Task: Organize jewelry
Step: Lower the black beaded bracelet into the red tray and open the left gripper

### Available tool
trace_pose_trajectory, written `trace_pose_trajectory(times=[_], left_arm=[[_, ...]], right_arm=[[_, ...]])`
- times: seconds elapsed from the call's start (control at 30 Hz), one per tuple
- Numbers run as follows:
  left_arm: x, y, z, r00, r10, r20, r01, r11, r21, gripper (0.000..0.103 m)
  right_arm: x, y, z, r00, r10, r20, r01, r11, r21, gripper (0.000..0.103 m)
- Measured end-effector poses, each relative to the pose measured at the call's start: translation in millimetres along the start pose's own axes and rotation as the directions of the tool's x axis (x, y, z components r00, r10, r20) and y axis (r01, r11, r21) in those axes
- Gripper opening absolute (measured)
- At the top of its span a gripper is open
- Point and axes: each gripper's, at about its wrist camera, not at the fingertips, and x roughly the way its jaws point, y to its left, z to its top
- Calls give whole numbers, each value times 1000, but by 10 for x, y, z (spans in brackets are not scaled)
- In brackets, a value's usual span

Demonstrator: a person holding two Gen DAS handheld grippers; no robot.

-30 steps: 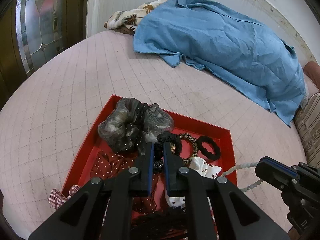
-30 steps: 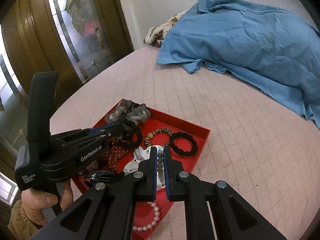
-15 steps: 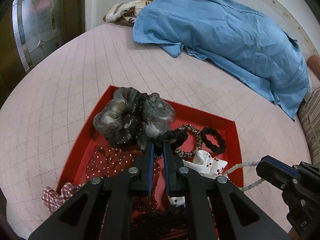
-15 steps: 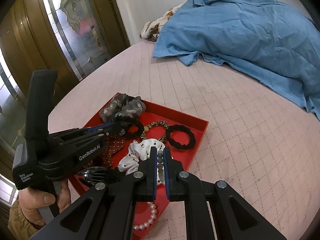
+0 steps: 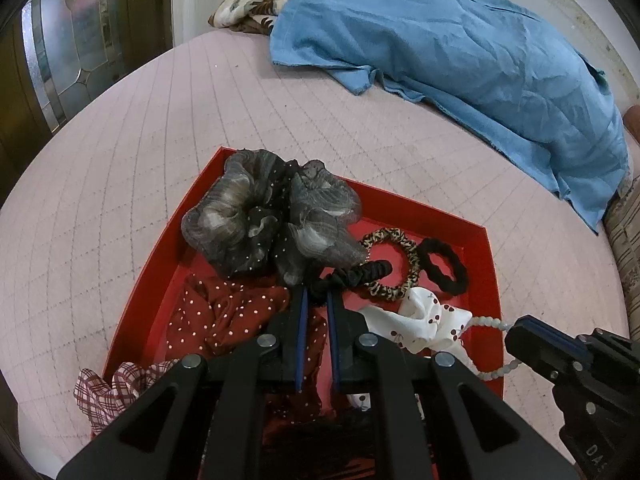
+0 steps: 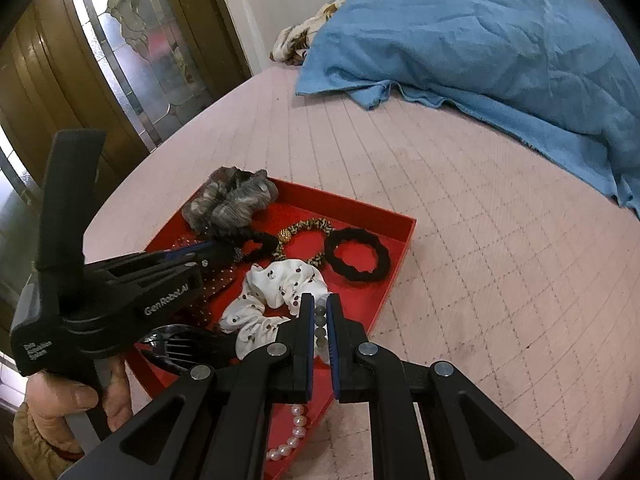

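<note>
A red tray (image 5: pixel 486 264) (image 6: pixel 394 276) lies on the pink quilted bed. It holds a grey scrunchie (image 5: pixel 256 216), a red dotted scrunchie (image 5: pixel 216 316), a leopard hair tie (image 5: pixel 400 240), a black hair tie (image 5: pixel 444 266) (image 6: pixel 357 255) and a white cherry-print scrunchie (image 5: pixel 424 316) (image 6: pixel 276 292). My left gripper (image 5: pixel 316 296) is shut on a thin black scrunchie (image 5: pixel 356 274) over the tray. My right gripper (image 6: pixel 319 308) is shut on a pale bead bracelet (image 6: pixel 320 328) (image 5: pixel 490 324) at the tray's near right edge.
A blue cloth (image 5: pixel 460 40) (image 6: pixel 480 32) and a floral fabric (image 5: pixel 256 8) lie at the bed's far side. A plaid scrunchie (image 5: pixel 108 388) hangs over the tray's near left corner. A black hair claw (image 6: pixel 180 346) lies in the tray. A glass-panelled door (image 6: pixel 132 48) stands on the left.
Both grippers have drawn back slightly and lifted, still shut on their items. The thin black scrunchie now stretches out ahead of my left fingers. The bracelet stays pinched.
</note>
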Motion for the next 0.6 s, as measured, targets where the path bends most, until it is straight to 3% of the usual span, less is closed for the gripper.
trace_pose_trajectory(times=[0.47,0.6], left_arm=[[142,-32,5,999,24,-43,-23,1000,15,10],[158,-29,-5,998,27,-52,-26,999,18,22]], right_arm=[[112,-23,-47,1000,-9,-22,9,1000,3,8],[128,-28,-55,1000,-9,-23,10,1000,3,8]])
